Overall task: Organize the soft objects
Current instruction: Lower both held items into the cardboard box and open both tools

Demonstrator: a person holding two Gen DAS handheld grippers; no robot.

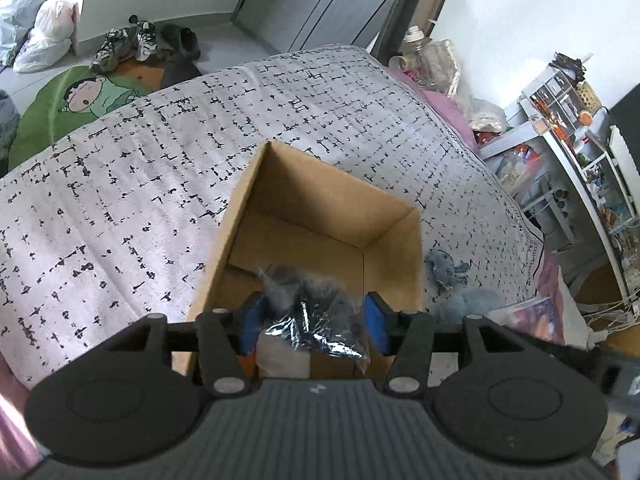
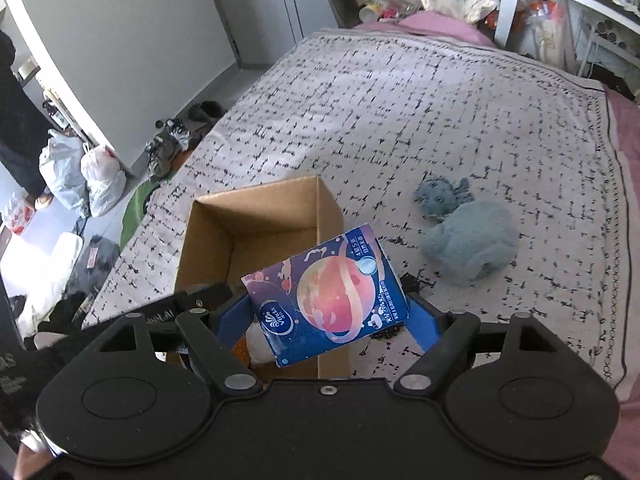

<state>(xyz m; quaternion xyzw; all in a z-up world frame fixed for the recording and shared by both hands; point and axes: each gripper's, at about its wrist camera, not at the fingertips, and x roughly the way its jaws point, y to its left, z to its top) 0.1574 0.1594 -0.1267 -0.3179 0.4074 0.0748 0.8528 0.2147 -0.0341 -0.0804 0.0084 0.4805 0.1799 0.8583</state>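
An open cardboard box [image 1: 244, 216] [image 2: 208, 236] stands on the black-flecked bedspread [image 1: 120, 200]. My left gripper [image 1: 314, 314] hangs over the box's near end, its blue pads pressing a crinkled clear plastic bag [image 1: 316, 308] of dark stuff. A pale item [image 1: 282, 356] lies in the box beneath it. My right gripper [image 2: 328, 316] is shut on a blue and purple tissue pack [image 2: 332, 292] with a pink planet print, held tilted over the box's right wall. A small blue octopus plush [image 2: 440, 196] [image 1: 446, 266] and a larger blue plush [image 2: 472, 240] [image 1: 468, 304] lie on the bed right of the box.
Shoes [image 1: 128, 42] and a green cartoon rug [image 1: 80, 96] lie on the floor beyond the bed. Plastic bags [image 2: 88, 172] stand by the wall. A cluttered white shelf unit [image 1: 576, 152] lines the bed's right side, with pink bedding [image 2: 436, 26] at the far end.
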